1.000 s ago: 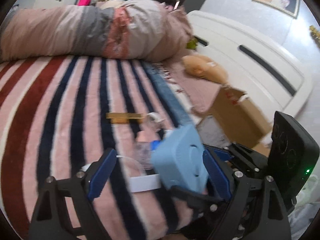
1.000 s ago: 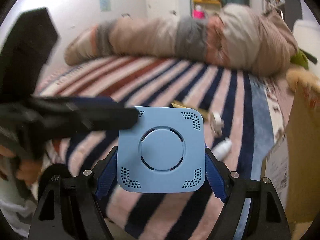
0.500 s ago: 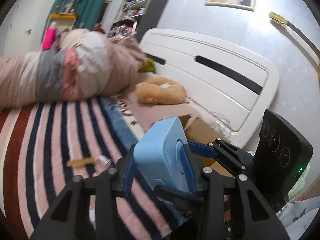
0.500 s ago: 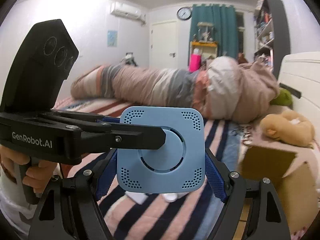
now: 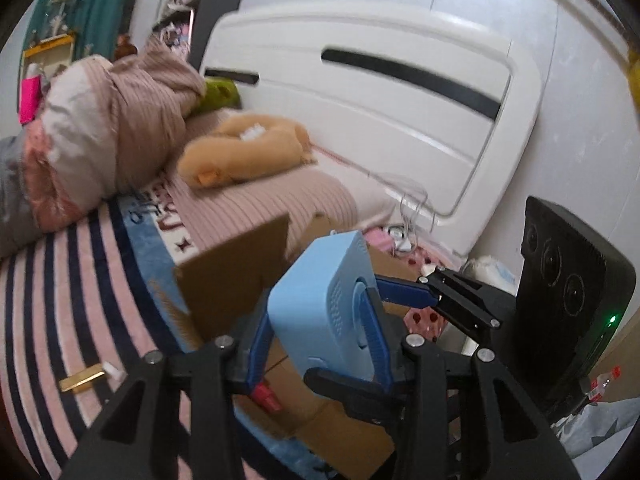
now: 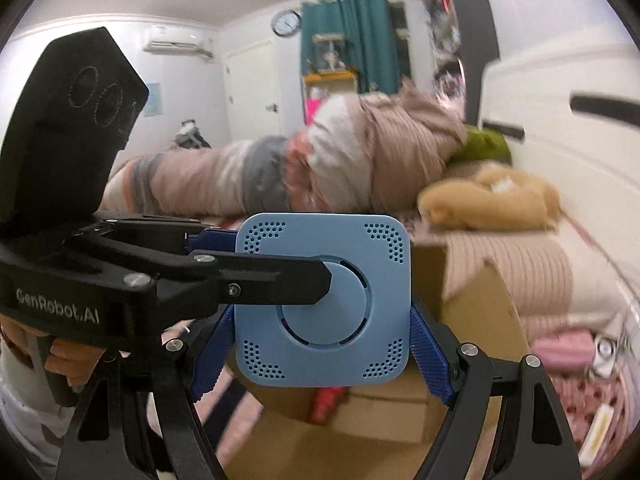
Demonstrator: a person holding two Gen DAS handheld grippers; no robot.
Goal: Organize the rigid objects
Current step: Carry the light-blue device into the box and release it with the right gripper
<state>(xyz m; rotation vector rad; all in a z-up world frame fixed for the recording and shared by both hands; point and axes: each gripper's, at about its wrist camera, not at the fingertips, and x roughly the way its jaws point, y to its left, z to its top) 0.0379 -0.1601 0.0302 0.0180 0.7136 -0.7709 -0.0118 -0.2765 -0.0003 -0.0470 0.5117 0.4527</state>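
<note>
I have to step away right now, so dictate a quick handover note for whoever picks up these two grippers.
Right gripper: shut on the pale blue square plastic device, holding its side edges.
Left gripper: shut on the same device, across its front and back faces.
Device is held in the air above the open brown cardboard box on the bed; a red object already lies inside.
Done: device picked up and brought to the box.
Left: lower it in and release; the gold bar on the striped blanket probably follows.

The cardboard box (image 6: 472, 312) stands open-topped right below the blue device (image 6: 322, 300); its raised flap (image 5: 236, 272) stands at the bedward edge, and a red item (image 6: 326, 402) lies inside.
</note>
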